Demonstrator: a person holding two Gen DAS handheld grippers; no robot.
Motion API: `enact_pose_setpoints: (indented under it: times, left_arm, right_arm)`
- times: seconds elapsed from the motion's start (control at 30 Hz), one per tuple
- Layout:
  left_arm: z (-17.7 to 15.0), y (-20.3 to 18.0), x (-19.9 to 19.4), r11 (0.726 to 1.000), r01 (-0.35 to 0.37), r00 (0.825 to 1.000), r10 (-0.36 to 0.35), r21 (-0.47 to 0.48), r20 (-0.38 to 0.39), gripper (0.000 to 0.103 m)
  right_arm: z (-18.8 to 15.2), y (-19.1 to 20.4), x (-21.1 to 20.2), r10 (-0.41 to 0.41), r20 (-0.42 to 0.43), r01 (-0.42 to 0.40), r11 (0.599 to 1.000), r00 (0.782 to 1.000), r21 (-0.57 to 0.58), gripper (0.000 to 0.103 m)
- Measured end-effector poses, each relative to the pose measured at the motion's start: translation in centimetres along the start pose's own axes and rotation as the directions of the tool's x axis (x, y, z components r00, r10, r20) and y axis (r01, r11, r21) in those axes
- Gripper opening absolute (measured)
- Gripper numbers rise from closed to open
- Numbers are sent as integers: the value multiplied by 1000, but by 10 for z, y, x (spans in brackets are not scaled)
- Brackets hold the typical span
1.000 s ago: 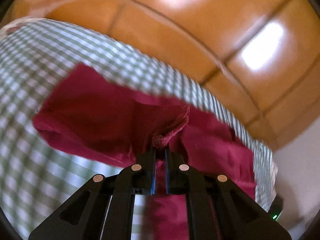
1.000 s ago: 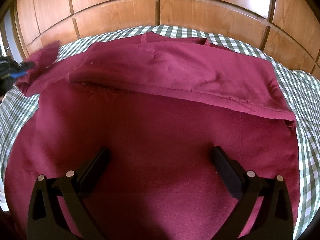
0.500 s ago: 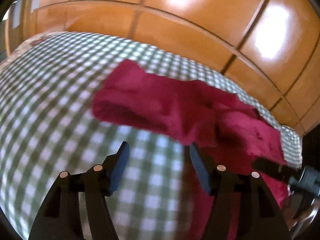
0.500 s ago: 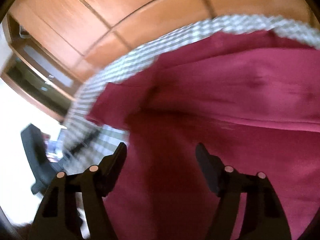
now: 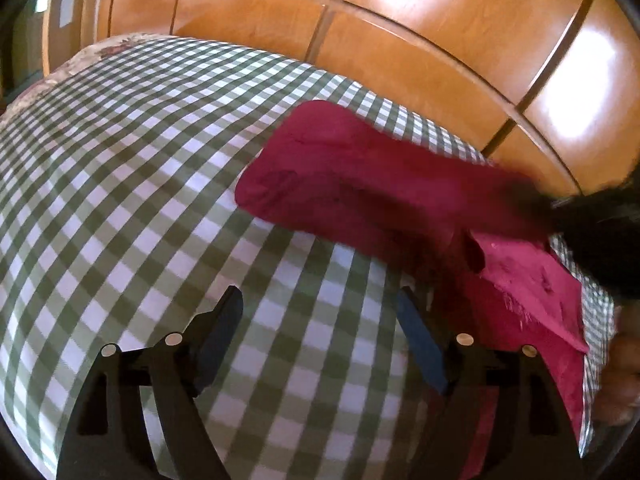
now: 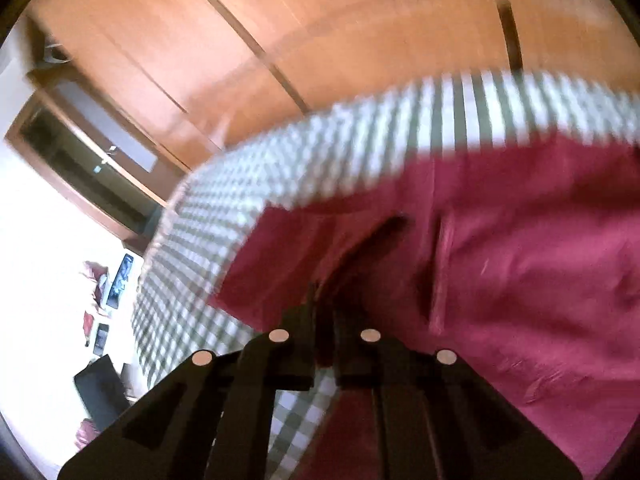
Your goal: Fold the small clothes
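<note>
A dark red garment [image 5: 360,184] lies on the green-and-white checked cloth [image 5: 120,184], to the right in the left wrist view. My left gripper [image 5: 320,320] is open and empty over bare checked cloth, just left of the garment's near edge. My right gripper [image 6: 325,312] is shut on a fold of the red garment [image 6: 520,260] near its left edge; the view is blurred by motion. The other gripper shows as a dark blur at the right edge of the left wrist view [image 5: 592,220].
A wooden panelled wall [image 5: 400,40] runs behind the bed. The checked cloth [image 6: 280,168] ends at an edge on the left in the right wrist view, with a bright room and small objects on the floor [image 6: 100,300] beyond.
My left gripper let go of the garment, opened and pulled back left over the checked cloth. My right gripper swung left across the garment and shut on a fold.
</note>
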State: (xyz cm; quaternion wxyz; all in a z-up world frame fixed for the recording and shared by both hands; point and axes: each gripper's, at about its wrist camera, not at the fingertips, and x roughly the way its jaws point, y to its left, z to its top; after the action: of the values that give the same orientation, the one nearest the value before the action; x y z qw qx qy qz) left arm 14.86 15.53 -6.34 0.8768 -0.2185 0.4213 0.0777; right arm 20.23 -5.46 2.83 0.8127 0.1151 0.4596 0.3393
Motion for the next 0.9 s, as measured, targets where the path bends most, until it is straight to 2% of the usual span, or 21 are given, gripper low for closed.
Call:
enact_pose_setpoints:
  times: [0.1, 0.23, 0.33, 0.47, 0.67, 0.9]
  left_arm:
    - [6, -14, 9, 1000, -22, 1000, 22, -19, 0, 78]
    - [15, -36, 27, 998, -49, 999, 49, -25, -23, 78]
    - [18, -44, 43, 996, -84, 995, 83, -24, -55, 78]
    - [18, -55, 54, 989, -147, 988, 148, 15, -49, 78]
    - [12, -61, 58, 980, -189, 981, 192, 65, -35, 78]
    - [5, -64, 61, 972, -219, 975, 222, 88, -25, 79]
  right_arm:
    - [10, -5, -37, -23, 81, 26, 999, 996, -32, 5]
    - [17, -33, -88, -75, 176, 79, 997, 982, -18, 5]
    - [16, -66, -115, -132, 213, 130, 991, 968, 24, 5]
    - [9, -115, -145, -222, 239, 200, 973, 945, 113, 5]
    - [-11, -187, -159, -353, 202, 300, 921, 914, 250, 5]
    - [-59, -243, -127, -469, 43, 432, 842, 882, 324, 5]
